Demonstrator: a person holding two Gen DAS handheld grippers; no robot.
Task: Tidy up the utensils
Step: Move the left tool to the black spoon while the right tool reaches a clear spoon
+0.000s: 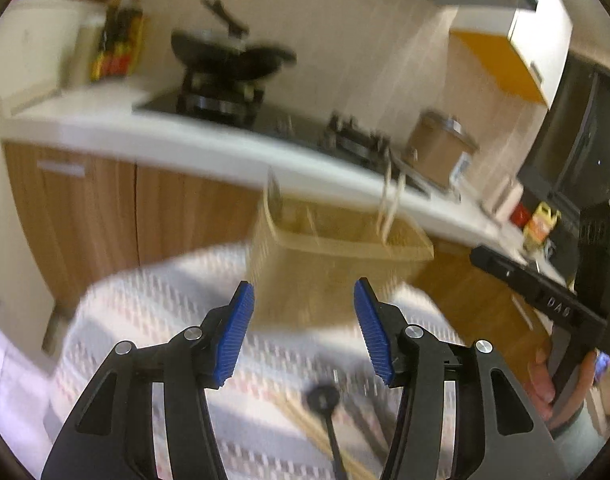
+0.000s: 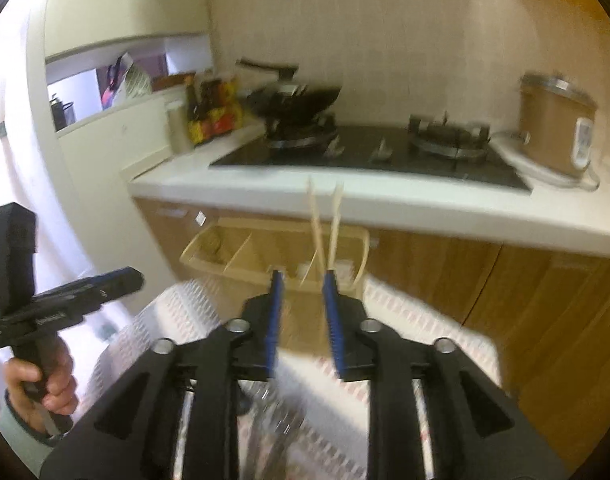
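Both grippers hover over the tabletop, facing the caddy.
The left gripper (image 1: 303, 300) is spread wide and empty; the right gripper (image 2: 302, 284) stands narrowly apart, holding nothing. The beige caddy (image 1: 337, 256) sits at the tabletop's (image 1: 153, 300) far edge, chopsticks (image 2: 325, 224) upright in it; a black ladle (image 1: 325, 404) lies near the front.

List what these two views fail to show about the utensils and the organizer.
- Utensils on the tablecloth: left wrist view, motion blur; only a dark round-headed one reads, its handle cut by the bottom edge.
- Organizer compartments: right wrist view, blurred, nearest ones hidden behind the right gripper.
- Chopsticks: their lower ends are hidden inside the organizer.
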